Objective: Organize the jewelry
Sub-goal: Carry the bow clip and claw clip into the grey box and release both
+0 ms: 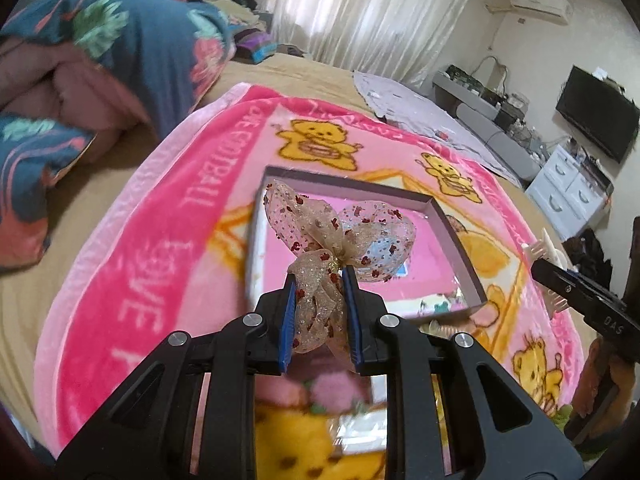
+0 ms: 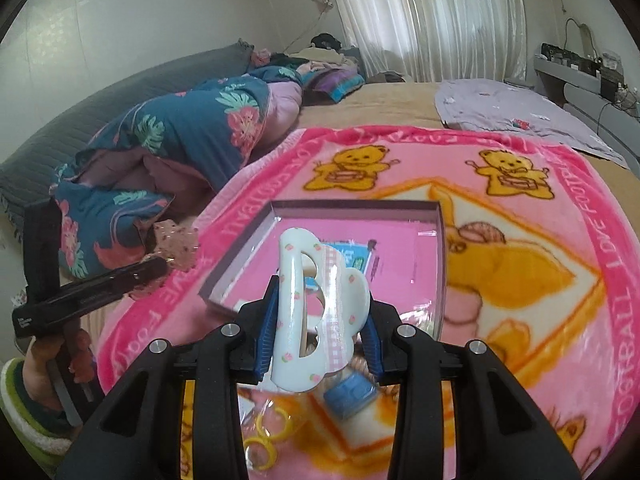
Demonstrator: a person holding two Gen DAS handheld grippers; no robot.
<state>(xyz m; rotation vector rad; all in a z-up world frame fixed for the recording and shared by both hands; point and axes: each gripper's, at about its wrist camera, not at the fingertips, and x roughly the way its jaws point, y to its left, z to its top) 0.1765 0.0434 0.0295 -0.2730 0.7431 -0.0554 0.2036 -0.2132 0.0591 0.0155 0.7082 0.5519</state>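
A home bedroom: a bed point(image 2: 400, 104) is lying under a pink teddy-bear blanket point(image 2: 520, 240), with a floral duvet point(image 2: 180, 128) bunched beside it, curtains point(image 2: 432, 12) glowing behind, and a wall TV point(image 1: 596, 114) and what looks like an air conditioner point(image 1: 540, 4) hanging opposite.

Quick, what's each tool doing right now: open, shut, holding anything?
Left tool: shut on the ribbon bow, above the box.
Right tool: shut on the white hair clip, above the same box.

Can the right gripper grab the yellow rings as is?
Probably not: the right gripper is already shut on the white hair claw, so its jaws are full. The yellow rings lie uncovered on the blanket just below it; it must drop the claw first.
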